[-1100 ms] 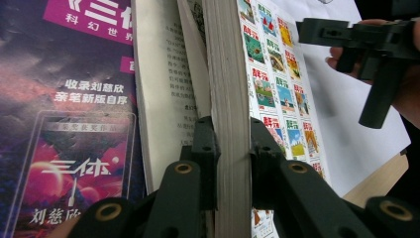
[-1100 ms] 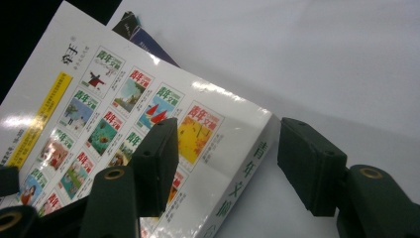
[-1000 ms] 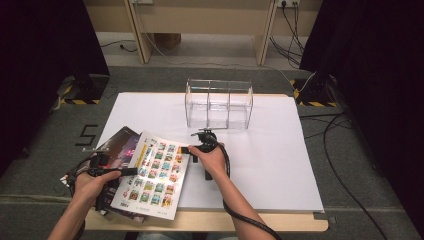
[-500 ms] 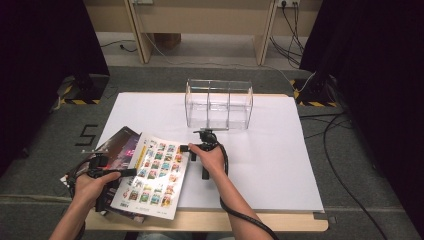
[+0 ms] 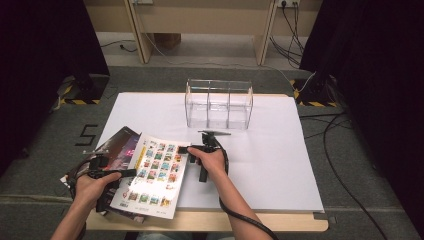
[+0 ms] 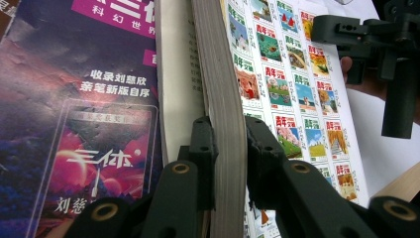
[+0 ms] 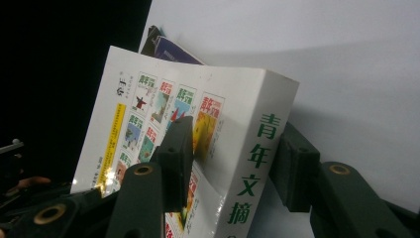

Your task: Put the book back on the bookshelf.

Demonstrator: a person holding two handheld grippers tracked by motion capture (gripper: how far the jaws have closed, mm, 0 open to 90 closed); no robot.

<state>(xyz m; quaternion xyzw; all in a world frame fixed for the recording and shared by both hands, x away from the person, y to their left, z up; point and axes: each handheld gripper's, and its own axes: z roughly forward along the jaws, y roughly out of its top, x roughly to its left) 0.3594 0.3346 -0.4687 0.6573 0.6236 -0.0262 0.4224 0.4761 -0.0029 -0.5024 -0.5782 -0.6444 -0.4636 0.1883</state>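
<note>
A: Magazine on the worktop, well in front of the clear organiser: thick, floppy, glossy cover.

B: Left tongs pinch its page edge. Right tongs have just been closing astride the spine, not yet pressing. Grip there; it's stiffest.

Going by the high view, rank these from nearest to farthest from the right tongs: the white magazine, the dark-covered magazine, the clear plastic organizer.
1. White magazine: right at the right tongs, its spine edge between the jaws, to their left.
2. Clear plastic organizer: beyond the tongs, toward the table's far edge.
3. Dark-covered magazine: farther left, partly under the white one, near the left tongs.
</note>
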